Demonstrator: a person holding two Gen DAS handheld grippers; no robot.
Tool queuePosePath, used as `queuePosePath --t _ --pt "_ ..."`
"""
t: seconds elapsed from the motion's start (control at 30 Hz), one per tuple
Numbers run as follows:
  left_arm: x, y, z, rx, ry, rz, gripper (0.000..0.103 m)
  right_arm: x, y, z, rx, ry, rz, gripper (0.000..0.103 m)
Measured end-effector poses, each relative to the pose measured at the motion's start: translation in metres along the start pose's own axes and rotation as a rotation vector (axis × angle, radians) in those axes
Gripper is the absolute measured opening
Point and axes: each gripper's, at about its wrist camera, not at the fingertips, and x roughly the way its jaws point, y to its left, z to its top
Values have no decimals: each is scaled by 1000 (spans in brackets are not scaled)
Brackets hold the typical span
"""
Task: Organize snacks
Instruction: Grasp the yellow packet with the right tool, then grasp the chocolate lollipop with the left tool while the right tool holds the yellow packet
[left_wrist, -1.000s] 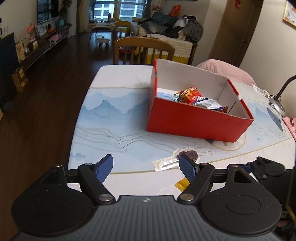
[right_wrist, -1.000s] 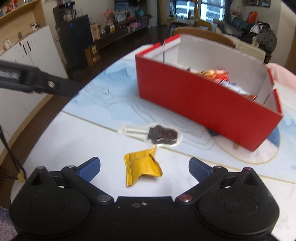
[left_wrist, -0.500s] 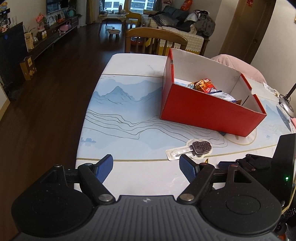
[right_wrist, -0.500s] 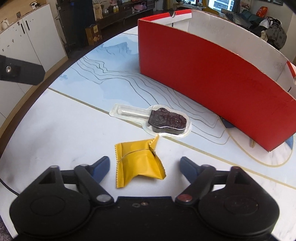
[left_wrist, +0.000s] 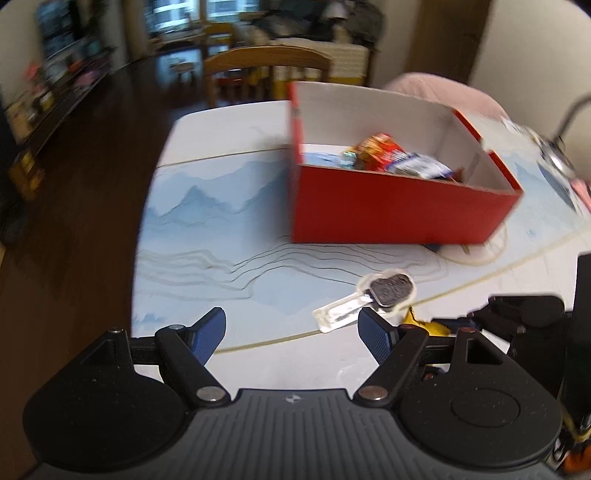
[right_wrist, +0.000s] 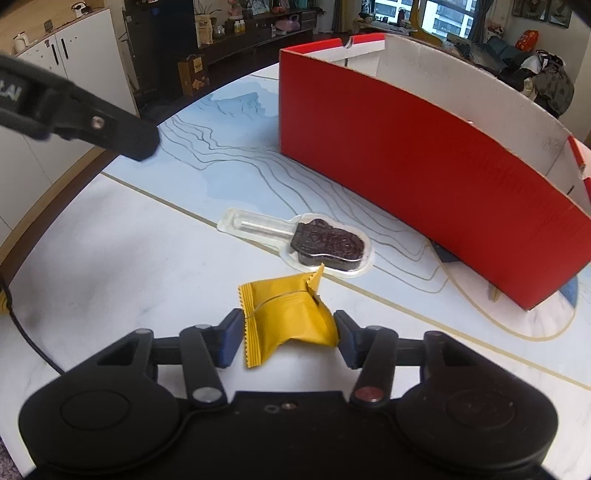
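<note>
A yellow snack packet (right_wrist: 288, 317) lies on the table between the jaws of my right gripper (right_wrist: 286, 328). The jaws are closing, and both blue pads touch the packet's sides. Just beyond it lies a chocolate lolly in a clear blister (right_wrist: 328, 247). The red box (right_wrist: 424, 177) stands behind, and in the left wrist view it holds several wrapped snacks (left_wrist: 388, 158). My left gripper (left_wrist: 291, 325) hovers open over the table with nothing between its fingers. The lolly (left_wrist: 389, 290) is just ahead of its right finger. The left wrist view is blurred.
The marble table with a blue mountain print (right_wrist: 110, 240) has its near-left edge close to my left gripper. A wooden chair (left_wrist: 266, 62) stands at the far end, and a desk lamp (left_wrist: 554, 155) at the right. Part of the left gripper (right_wrist: 92, 118) juts in over the table's left.
My right gripper's jaws have come together from wide open onto the yellow packet. The left gripper has shifted and rolled a little, and its view is now blurred.
</note>
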Motion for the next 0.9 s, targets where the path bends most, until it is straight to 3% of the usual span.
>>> queuePosePath --t 0.23,0.4,0.9 --pt "28 -30 15 233 80 -113 78 -18 -29 -10 125 -24 17 49" --pt "56 -51 27 335 141 -204 78 -44 -56 -26 235 -44 22 49" --pt "116 -91 30 490 223 -226 77 -62 -88 -58 406 -45 12 49"
